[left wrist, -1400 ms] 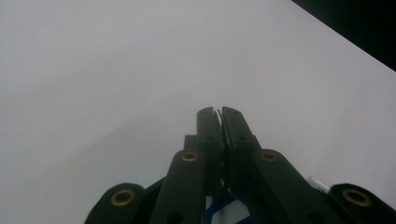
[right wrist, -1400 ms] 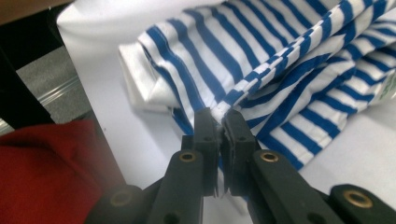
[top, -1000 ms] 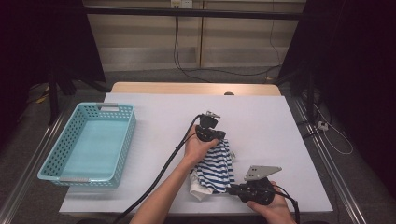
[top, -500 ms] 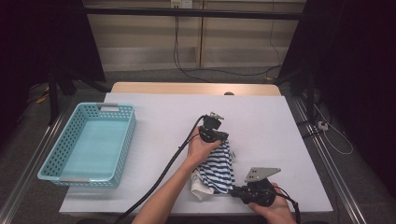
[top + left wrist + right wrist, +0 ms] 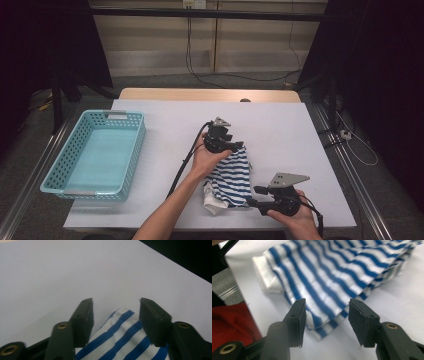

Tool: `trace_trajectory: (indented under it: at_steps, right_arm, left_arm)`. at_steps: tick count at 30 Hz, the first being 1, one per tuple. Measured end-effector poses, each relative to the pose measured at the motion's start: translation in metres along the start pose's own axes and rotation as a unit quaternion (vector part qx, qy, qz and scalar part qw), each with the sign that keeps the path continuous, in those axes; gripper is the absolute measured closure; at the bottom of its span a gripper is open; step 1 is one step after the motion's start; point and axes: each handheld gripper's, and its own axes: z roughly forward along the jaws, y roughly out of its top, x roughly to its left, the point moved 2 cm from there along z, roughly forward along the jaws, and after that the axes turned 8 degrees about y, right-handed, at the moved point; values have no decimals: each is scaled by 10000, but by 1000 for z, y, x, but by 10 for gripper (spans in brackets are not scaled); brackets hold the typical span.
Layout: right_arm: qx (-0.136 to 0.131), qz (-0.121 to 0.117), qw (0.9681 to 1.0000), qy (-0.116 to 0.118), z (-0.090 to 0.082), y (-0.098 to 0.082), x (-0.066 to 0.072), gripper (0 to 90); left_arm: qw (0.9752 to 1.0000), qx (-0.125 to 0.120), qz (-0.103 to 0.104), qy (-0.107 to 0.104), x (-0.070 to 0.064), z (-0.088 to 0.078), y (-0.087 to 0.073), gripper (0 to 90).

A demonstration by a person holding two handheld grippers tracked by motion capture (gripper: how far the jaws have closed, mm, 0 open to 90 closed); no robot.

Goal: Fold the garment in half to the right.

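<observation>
A folded blue-and-white striped cloth [image 5: 231,180] lies on the white table [image 5: 285,130] near its front edge. My left gripper [image 5: 238,146] is at the cloth's far corner. In the left gripper view its jaws have just been opening, and the gripper [image 5: 115,312] stands open with the cloth's corner [image 5: 125,340] lying loose between them. My right gripper [image 5: 253,196] is at the cloth's near right edge. Its jaws have also just been opening, and in the right gripper view the gripper [image 5: 326,315] stands open around the folded edge [image 5: 322,315] without pressing it.
A teal plastic basket [image 5: 132,150] with nothing in it stands at the table's left. The left gripper's black cable [image 5: 182,162] runs along the person's forearm toward the front edge. Bare white tabletop stretches behind and to the right of the cloth.
Both grippers were shut on the cloth and now stand open, with the cloth let go and lying folded on the table. The left gripper has drawn back slightly to the left.
</observation>
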Motion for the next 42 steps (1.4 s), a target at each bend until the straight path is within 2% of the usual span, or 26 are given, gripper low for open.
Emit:
trace_trajectory:
  at_steps: [1, 4, 5, 8, 10, 11, 13, 14, 16, 17, 19, 20, 22, 24, 25, 26, 27, 30, 31, 34, 35, 36, 37, 42]
  right_arm:
    - [-40, 7, 10000, -19, 0, 2, -2, 465]
    - [-156, 10, 9998, -144, -2, 11, -9, 475]
    - [-192, 28, 9997, -179, -3, 14, -12, 475]
    - [-291, 14, 9993, -249, -5, 22, -19, 473]
    - [-386, 7, 9988, -289, -6, 28, -24, 488]
    - [-410, 3, 9985, -353, -6, 32, -27, 496]
    - [-444, -52, 9980, -447, -4, 39, -34, 525]
    - [-443, -85, 9979, -467, -2, 44, -37, 543]
    - [-422, -131, 9975, -551, 0, 48, -42, 551]
    - [-418, -161, 9971, -614, 9, 59, -52, 579]
    - [-450, -111, 9967, -665, 16, 68, -62, 601]
    - [-429, -102, 9966, -695, 20, 72, -67, 607]
    - [-372, -81, 9958, -828, 29, 79, -78, 618]
    - [-305, 2, 9959, -850, 38, 84, -88, 636]
    - [-287, 13, 9956, -893, 41, 85, -92, 646]
    - [-250, 28, 9957, -896, 44, 86, -95, 647]
    - [-217, 34, 9957, -895, 48, 87, -99, 650]
    - [-87, 32, 9957, -926, 54, 89, -106, 668]
    - [-53, 161, 9956, -926, 60, 87, -113, 675]
    - [57, 371, 9960, -816, 68, 82, -120, 694]
    - [93, 350, 9961, -807, 70, 80, -122, 703]
    - [116, 451, 9961, -746, 72, 79, -122, 742]
    - [124, 475, 9960, -745, 72, 78, -123, 777]
    - [157, 444, 9959, -772, 73, 76, -126, 871]
  left_arm:
    - [10000, -8, -60, 47, 3, -2, -1, 393]
    - [9999, -10, -56, 118, 9, -7, -3, 282]
    - [9998, -32, -135, 138, 15, -13, -5, 259]
    - [9996, -47, -114, 239, 24, -23, -8, 220]
    - [9995, -74, -168, 271, 28, -28, -11, 208]
    - [9995, 2, -122, 289, 31, -31, -13, 206]
    - [9993, -27, -109, 357, 35, -36, -17, 200]
    - [9993, 38, -113, 367, 36, -38, -19, 191]
    - [9991, -3, -176, 378, 36, -40, -22, 189]
    - [9991, 45, -68, 417, 39, -44, -26, 188]
    - [9991, 97, -14, 402, 42, -48, -29, 178]
    - [9989, 70, -122, 458, 42, -49, -30, 178]
    - [9987, 35, -97, 508, 46, -53, -31, 178]
    - [9986, 47, -104, 512, 49, -55, -31, 179]
    - [9985, 49, -177, 524, 49, -57, -34, 187]
    - [9984, -2, -68, 556, 49, -58, -36, 192]
    - [9983, 131, 19, 570, 50, -60, -37, 198]
    - [9981, 131, -2, 605, 49, -62, -41, 199]
    - [9977, 138, 51, 658, 49, -65, -43, 199]
    - [9981, -5, -50, 617, 57, -71, -46, 199]
    - [9982, -15, -66, 604, 59, -72, -46, 199]
    - [9980, 39, -94, 618, 60, -73, -46, 199]
    - [9980, -14, -175, 607, 61, -73, -46, 199]
    - [9979, 47, -162, 622, 63, -69, -49, 199]
